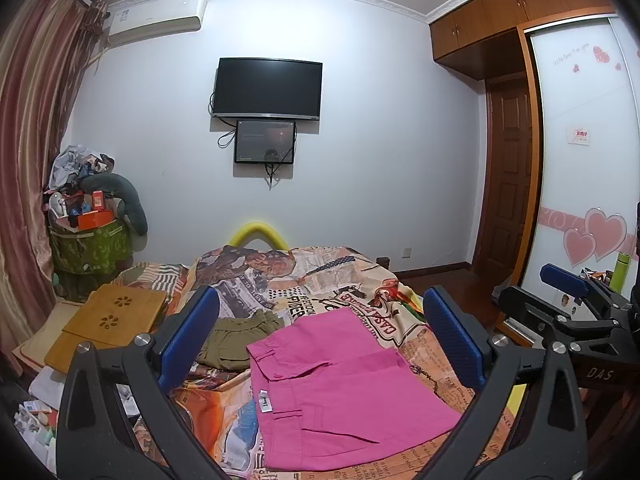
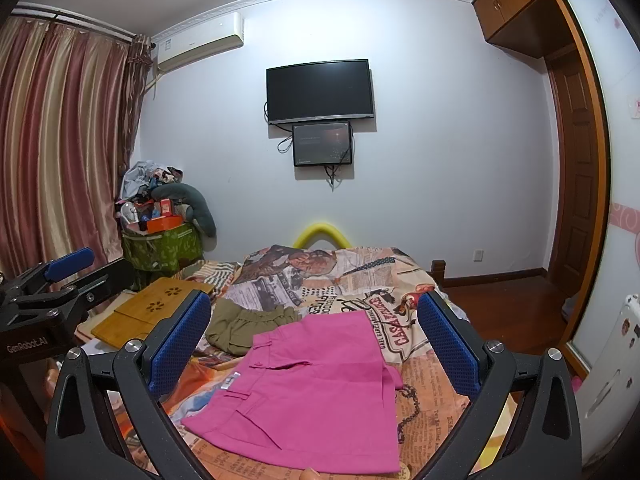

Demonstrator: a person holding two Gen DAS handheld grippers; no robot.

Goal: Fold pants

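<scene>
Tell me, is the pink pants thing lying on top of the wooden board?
No, the pink pants lie flat on the patterned bedspread, while the wooden board sits apart at the left.

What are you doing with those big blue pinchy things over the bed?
A person holds a pair of tongs in each hand, and they're getting ready to fold pants. The left tongs and the right tongs are both wide open, hovering over the bed and gripping nothing. The pink pants lie flat on the patterned bedspread, looking already folded. A crumpled olive-green garment waits just behind them.
</scene>
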